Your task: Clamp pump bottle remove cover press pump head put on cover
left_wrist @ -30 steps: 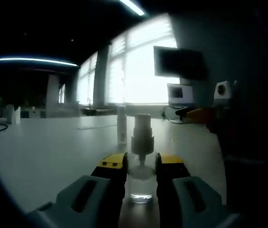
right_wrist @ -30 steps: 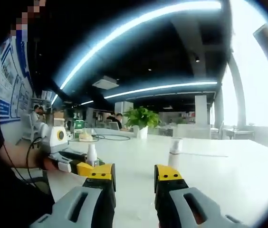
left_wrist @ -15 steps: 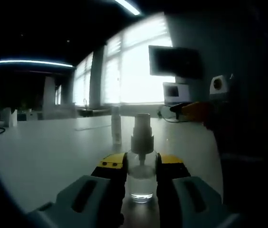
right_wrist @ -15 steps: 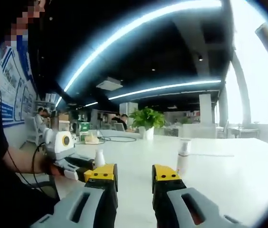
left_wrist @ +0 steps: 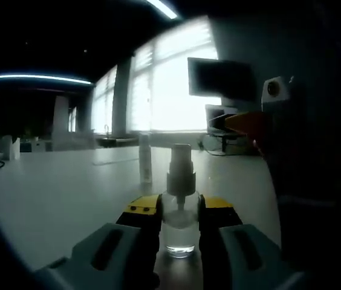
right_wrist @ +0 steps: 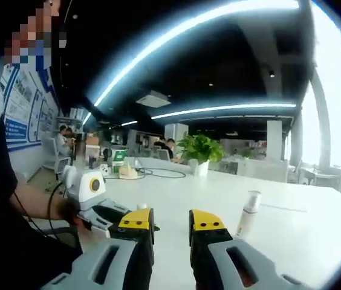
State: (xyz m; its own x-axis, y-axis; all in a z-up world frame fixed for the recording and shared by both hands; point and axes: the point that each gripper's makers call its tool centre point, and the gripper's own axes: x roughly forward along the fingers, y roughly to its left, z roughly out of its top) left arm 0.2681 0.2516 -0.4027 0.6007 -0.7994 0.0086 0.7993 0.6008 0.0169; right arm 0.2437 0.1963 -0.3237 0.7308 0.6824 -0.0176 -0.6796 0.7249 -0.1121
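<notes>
White table (left_wrist: pixel 68 187): broad pale top, carries every task thing; also seen in the right gripper view (right_wrist: pixel 291 235), stretching toward a potted plant (right_wrist: pixel 202 148).
Windows (left_wrist: pixel 170 84): bright panes behind the table in the left gripper view, with a dark monitor (left_wrist: pixel 222 78) in front of them.
Person: dark sleeve and forearm (right_wrist: pixel 31 208) at the left of the right gripper view, holding the left tongs.
Left tongs (left_wrist: pixel 179 211): clenched on the pump bottle, yellow-tipped jaws pressing both sides of its clear body; seen from outside in the right gripper view (right_wrist: pixel 107 214).
Right tongs (right_wrist: pixel 170 226): released, jaws parted with a bare gap between them, above the table; their orange-and-dark body enters the left gripper view from the right (left_wrist: pixel 249 124).
Pump bottle (left_wrist: pixel 180 211): upright on the table between the left jaws, clear body, pump head (left_wrist: pixel 181 163) uncovered at the top.
Cover (left_wrist: pixel 146 158): slim pale cylinder standing upright on the table beyond the bottle, well apart from it; also in the right gripper view (right_wrist: pixel 247 214), right of the right tongs.
</notes>
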